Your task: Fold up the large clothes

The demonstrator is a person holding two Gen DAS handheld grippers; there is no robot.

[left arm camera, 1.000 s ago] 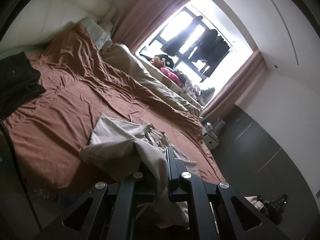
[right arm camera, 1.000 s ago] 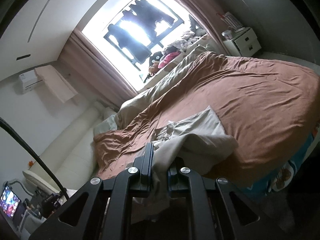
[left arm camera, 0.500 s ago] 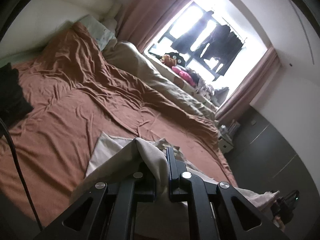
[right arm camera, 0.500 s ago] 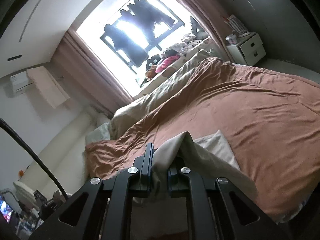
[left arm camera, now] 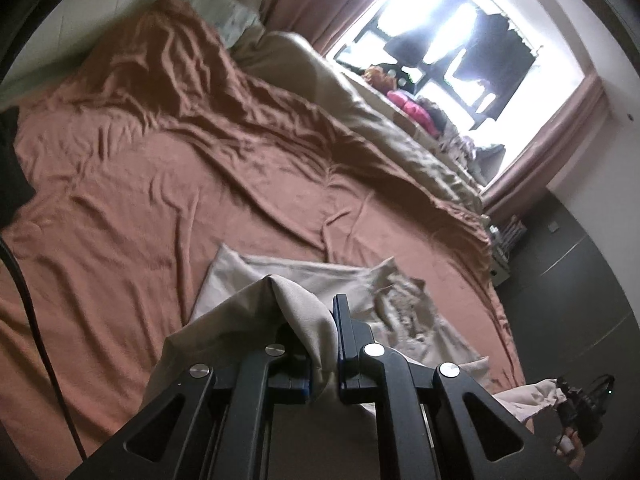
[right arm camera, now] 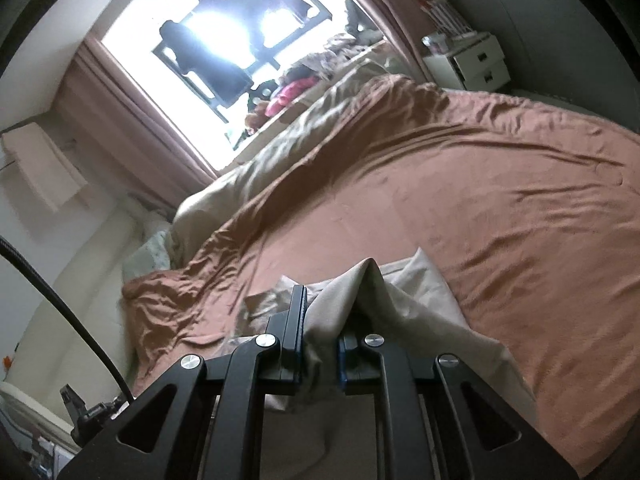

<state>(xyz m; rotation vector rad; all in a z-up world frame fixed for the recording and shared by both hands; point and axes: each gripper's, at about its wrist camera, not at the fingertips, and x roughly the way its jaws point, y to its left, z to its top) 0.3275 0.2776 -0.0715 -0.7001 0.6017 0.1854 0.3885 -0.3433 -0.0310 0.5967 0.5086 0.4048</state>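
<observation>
Rumpled brown bed beneath a bright window; each gripper, left and right, clamps the beige garment, its lower part hidden.

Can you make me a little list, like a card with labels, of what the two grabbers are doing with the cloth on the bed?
place: bedroom, bed with a brown bedspread
cloth: beige garment, partly lying on the bed, partly lifted
left gripper: shut on a raised fold of the garment
right gripper: shut on another raised fold
behind the bed: bright window with dark clothes hanging in it
also there: white bedside drawers by the wall
fold finished: not yet
</observation>
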